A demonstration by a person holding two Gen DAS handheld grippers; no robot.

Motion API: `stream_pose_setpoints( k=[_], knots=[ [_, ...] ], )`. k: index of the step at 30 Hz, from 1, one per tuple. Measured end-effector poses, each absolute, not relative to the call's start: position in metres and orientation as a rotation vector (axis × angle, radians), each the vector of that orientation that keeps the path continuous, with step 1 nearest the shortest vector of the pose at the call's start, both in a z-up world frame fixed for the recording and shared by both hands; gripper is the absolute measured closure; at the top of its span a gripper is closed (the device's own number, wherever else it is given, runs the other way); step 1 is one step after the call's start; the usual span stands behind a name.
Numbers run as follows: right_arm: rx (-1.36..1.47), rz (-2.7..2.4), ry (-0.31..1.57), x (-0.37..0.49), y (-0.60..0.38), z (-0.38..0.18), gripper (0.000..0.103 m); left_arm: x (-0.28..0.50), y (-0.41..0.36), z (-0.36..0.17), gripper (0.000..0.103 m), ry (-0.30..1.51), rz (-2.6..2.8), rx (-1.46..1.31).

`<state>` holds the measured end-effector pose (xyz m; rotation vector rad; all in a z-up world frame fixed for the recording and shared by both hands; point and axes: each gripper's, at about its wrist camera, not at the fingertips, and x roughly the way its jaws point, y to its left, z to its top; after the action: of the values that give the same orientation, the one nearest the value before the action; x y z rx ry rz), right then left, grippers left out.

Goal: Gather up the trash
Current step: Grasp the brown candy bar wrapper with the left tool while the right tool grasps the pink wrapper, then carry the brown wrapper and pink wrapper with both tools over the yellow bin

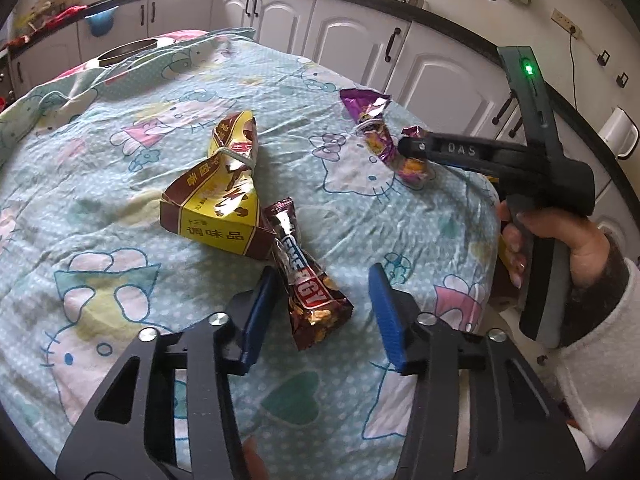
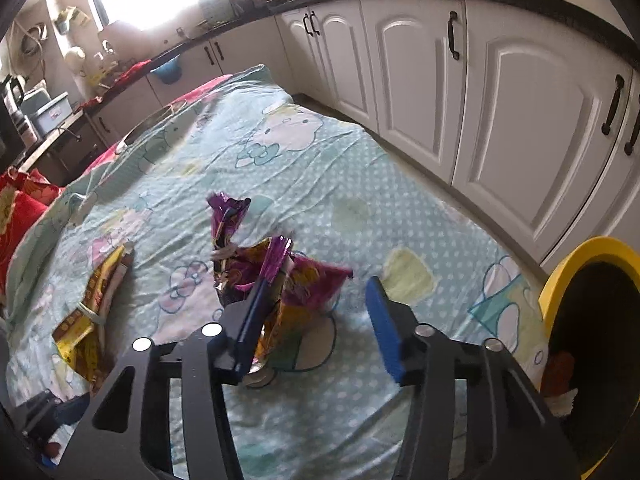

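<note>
Three pieces of trash lie on the cartoon-print cloth (image 1: 120,208) over my table, catalogued near to far.

Item one: brown energy-bar wrapper (image 1: 308,280), nearest my left gripper (image 1: 320,312). Its near end sits between the blue pads, touching the left pad (image 1: 256,320) and clear of the right one; the jaws stand partly open with nothing clamped.

Item two: yellow and brown seasoning packet (image 1: 220,196), tied at the waist with a pale band, just beyond the bar wrapper and touching its far end.

Item three: purple foil snack wrapper (image 2: 240,272), farther right, also tied at the middle. My right gripper (image 2: 320,320) is over it, jaws partly open; the foil lies against the left pad (image 2: 252,320), the right pad stands free. In the left wrist view that gripper's black fingers cover the wrapper's near end, and a hand (image 1: 560,240) in a white sleeve holds the handle.

Off the right edge: yellow-rimmed bin (image 2: 580,264), dark inside.

Far end: round metal pan (image 1: 128,50) on the cloth, then white cabinets (image 2: 520,128) under a dark counter.
</note>
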<state>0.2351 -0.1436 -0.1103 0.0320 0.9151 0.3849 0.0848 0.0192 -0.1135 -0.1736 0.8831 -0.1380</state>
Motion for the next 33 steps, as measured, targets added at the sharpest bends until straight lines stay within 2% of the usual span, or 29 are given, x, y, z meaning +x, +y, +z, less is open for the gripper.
stream_pose_setpoints(
  k=[3,6,22,33],
  knots=[
    [-0.001,0.386,0.909,0.232,-0.144,-0.111,0.076,0.085,0.020,-0.116,0.073,0.885,-0.132,-0.171],
    [-0.014,0.398,0.906,0.229,-0.145,-0.112,0.083,0.086,0.021,-0.117,0.076,0.886,-0.131,-0.163],
    [-0.026,0.442,0.889,0.190,-0.164,-0.108,0.086,0.079,0.013,-0.113,0.083,0.882,-0.164,-0.125],
    [-0.001,0.474,0.811,0.163,-0.191,-0.068,0.086,0.083,-0.002,-0.072,0.083,0.778,-0.204,-0.119]
  ],
)
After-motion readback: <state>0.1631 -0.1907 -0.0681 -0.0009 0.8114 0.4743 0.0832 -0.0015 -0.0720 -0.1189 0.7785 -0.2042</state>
